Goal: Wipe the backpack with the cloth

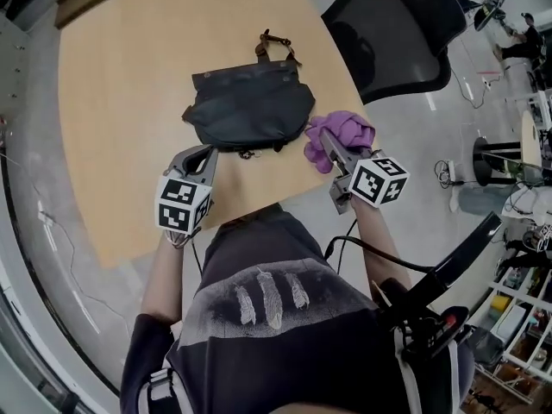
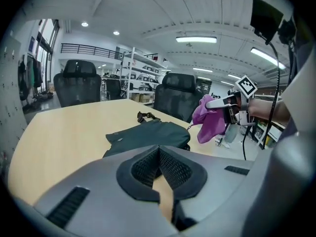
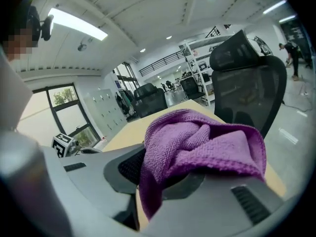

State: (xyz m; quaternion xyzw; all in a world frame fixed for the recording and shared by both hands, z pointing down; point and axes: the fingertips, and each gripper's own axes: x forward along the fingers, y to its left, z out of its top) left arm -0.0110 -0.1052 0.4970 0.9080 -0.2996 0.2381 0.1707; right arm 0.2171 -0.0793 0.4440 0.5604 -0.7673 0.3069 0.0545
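A dark backpack [image 1: 250, 106] lies flat on the wooden table [image 1: 121, 102], strap end pointing away from me; it also shows in the left gripper view [image 2: 148, 135]. My left gripper [image 1: 201, 153] hovers just short of the bag's near left edge, jaws shut with nothing between them [image 2: 159, 152]. My right gripper [image 1: 325, 142] is off the bag's right side, shut on a bunched purple cloth [image 1: 342, 132]. That cloth [image 3: 197, 142] fills the right gripper view and hides the jaw tips [image 3: 168, 169]. From the left gripper view the cloth [image 2: 210, 120] hangs in the air above the table edge.
A black mesh office chair [image 1: 392, 24] stands at the table's far right corner, close to the cloth. More chairs [image 2: 79, 85] line the far side. The table's near edge [image 1: 172, 240] runs just in front of my body. Grey floor with cables lies right.
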